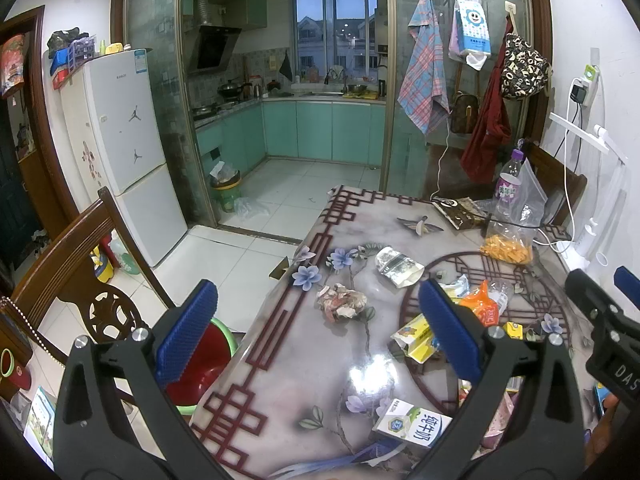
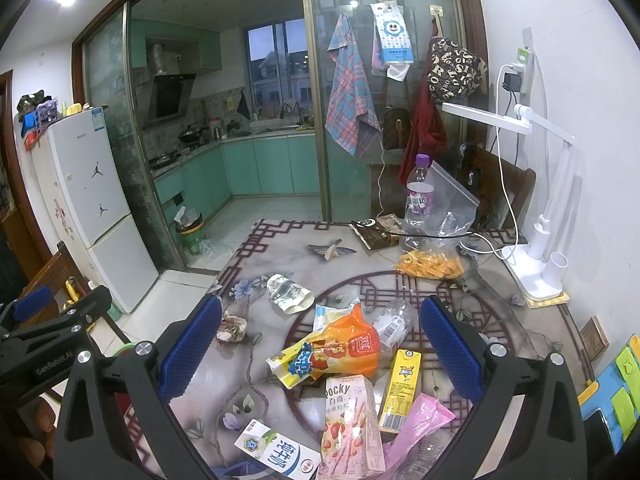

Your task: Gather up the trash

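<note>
Trash lies scattered on the patterned table [image 2: 256,248]: an orange snack bag [image 2: 344,350], a pink Pocky box [image 2: 352,428], a yellow drink carton [image 2: 400,390], a pink wrapper [image 2: 420,428], a milk carton [image 2: 276,454], a crumpled paper ball [image 2: 232,328] and a silver pouch [image 2: 290,292]. My right gripper [image 2: 320,356] hangs open above this pile. My left gripper [image 1: 320,336] is open over the table's left edge, with the paper ball [image 1: 342,302], silver pouch [image 1: 398,266] and milk carton [image 1: 412,426] in front of it. The other gripper's body shows at each view's side.
A purple-capped bottle [image 2: 418,204], a clear bag of orange snacks [image 2: 432,264] and a white desk lamp [image 2: 536,264] stand at the table's far right. A wooden chair [image 1: 80,248] and a red-green tub [image 1: 208,356] sit left of the table. A trash bin [image 1: 226,190] stands by the kitchen door.
</note>
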Available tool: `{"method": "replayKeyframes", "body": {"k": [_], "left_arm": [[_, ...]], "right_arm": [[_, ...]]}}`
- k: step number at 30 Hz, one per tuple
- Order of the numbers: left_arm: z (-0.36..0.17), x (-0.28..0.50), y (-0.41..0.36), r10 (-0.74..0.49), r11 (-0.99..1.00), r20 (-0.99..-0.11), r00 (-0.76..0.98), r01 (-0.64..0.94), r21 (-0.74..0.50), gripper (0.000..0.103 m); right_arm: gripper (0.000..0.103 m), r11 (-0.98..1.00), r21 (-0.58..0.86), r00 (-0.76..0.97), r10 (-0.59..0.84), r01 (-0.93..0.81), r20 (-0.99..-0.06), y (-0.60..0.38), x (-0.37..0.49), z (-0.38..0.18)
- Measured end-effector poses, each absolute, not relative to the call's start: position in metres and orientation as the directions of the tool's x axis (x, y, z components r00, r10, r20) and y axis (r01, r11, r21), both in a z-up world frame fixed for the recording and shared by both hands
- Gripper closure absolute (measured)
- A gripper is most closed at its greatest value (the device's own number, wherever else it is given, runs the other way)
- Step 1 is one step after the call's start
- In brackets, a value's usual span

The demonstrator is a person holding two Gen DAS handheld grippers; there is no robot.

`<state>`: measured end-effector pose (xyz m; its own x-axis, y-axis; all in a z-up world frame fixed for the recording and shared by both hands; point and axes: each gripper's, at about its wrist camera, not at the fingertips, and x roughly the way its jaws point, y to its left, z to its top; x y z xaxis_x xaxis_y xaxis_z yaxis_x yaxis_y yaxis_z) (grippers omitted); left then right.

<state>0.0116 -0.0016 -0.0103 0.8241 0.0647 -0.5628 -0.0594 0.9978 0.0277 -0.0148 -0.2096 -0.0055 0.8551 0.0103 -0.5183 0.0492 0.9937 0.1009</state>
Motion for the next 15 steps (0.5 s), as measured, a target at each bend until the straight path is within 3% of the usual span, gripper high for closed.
{"method": "replayKeyframes", "body": {"k": [15], "left_arm": [[-0.0087,0.0097,-0.0010,0.065,0.998,-0.565,0.823,-0.058,0.030,0.004]], "right_arm": [[0.007,0.993,0.110,0.852,0.015,0.050,-0.524,-0.2067,-0.0148,-0.0072]]}}
